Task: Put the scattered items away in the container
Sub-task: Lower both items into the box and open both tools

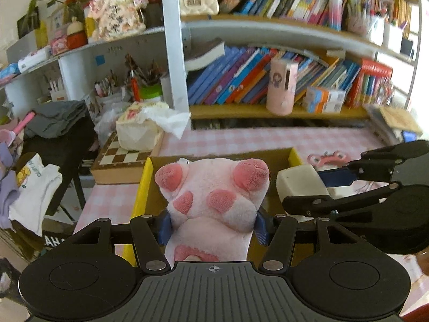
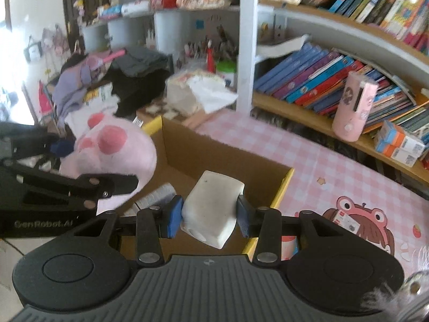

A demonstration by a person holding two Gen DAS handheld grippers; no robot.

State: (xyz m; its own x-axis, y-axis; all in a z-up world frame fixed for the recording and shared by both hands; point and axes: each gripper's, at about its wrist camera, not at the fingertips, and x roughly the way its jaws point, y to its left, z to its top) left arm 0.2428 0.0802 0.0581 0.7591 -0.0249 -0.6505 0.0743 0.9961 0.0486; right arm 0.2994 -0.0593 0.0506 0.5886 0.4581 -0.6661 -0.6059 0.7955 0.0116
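Note:
My left gripper (image 1: pixel 211 226) is shut on a pink plush paw (image 1: pixel 214 196) with darker pink pads, held above the near left part of an open cardboard box (image 1: pixel 278 158) with yellow flap edges. The right gripper (image 1: pixel 308 191) comes in from the right in this view. In the right wrist view my right gripper (image 2: pixel 209 216) is shut on a white blocky item (image 2: pixel 211 209), over the box (image 2: pixel 187 150). The pink plush paw (image 2: pixel 115 145) and the left gripper (image 2: pixel 67 166) sit at the left. A grey ribbed thing (image 2: pixel 158 194) lies inside the box.
The box stands on a pink checked tablecloth (image 2: pixel 308 150). A frog-hat cartoon toy (image 2: pixel 356 222) lies right of the box. A chessboard (image 1: pixel 120 158) with a tissue box (image 1: pixel 142 128) sits behind on the left. Bookshelves (image 1: pixel 268 86) and a pink cylinder (image 1: pixel 281 86) line the back. Clothes (image 1: pixel 34 185) pile at left.

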